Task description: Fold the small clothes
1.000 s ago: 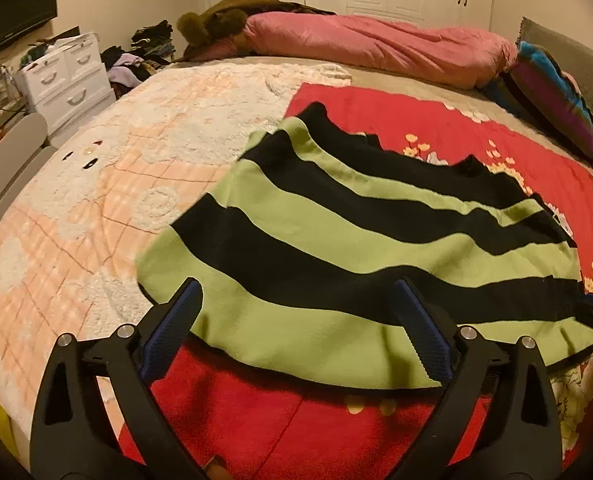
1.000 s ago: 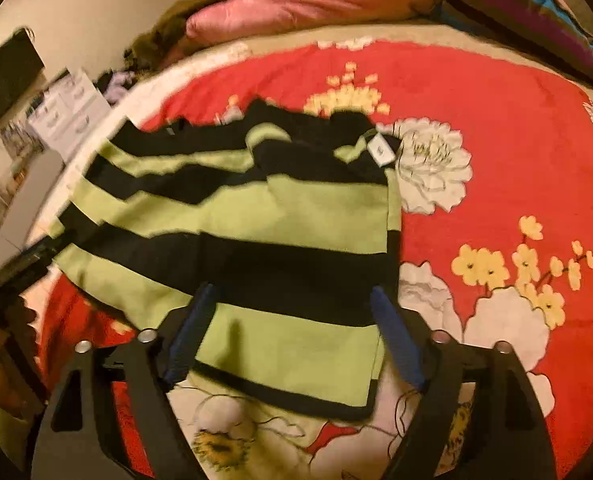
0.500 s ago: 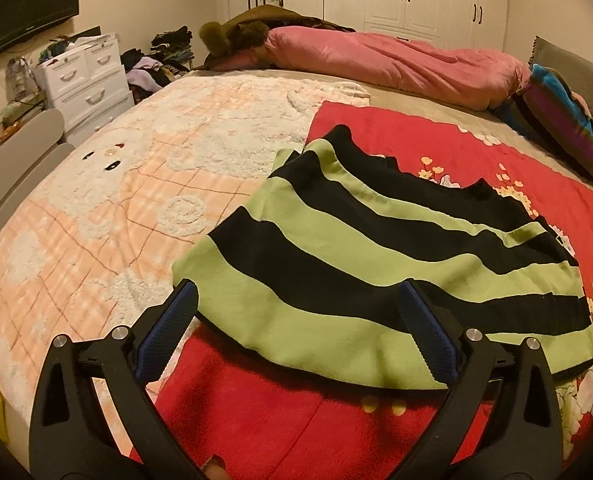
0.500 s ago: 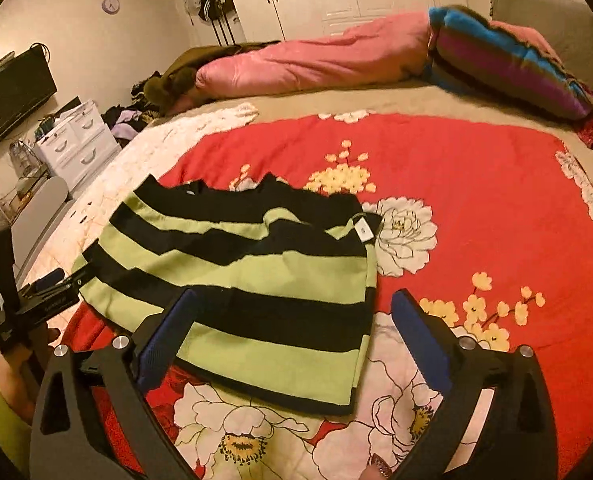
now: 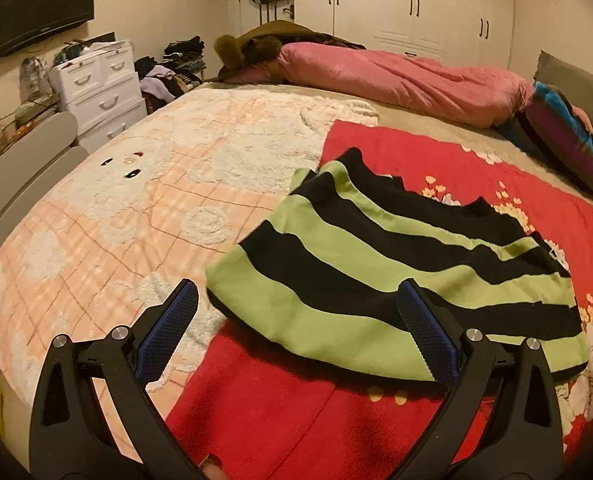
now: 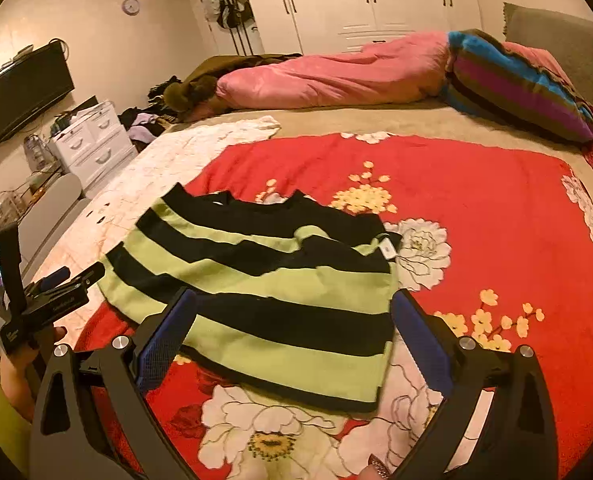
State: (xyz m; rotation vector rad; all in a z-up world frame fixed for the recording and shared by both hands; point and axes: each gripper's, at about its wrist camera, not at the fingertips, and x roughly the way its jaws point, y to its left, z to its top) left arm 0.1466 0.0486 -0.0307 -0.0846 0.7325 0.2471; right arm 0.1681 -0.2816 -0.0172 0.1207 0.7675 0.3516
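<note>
Sweater (image 6: 264, 292): folded, flat on the bed's red blanket (image 6: 476, 200). My left gripper (image 5: 296, 332) and right gripper (image 6: 292, 332): both spread wide, empty, now backed off it. Fold likely complete.

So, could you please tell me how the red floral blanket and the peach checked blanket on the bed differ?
The red floral blanket is bright red with large white and yellow flowers; the peach checked blanket is pale, with a grid pattern and fluffy white patches. The red one carries almost all of the striped sweater, while the peach one holds only its left edge. The red one overlaps the peach one's edge. Both lie spread flat on the bed.
</note>
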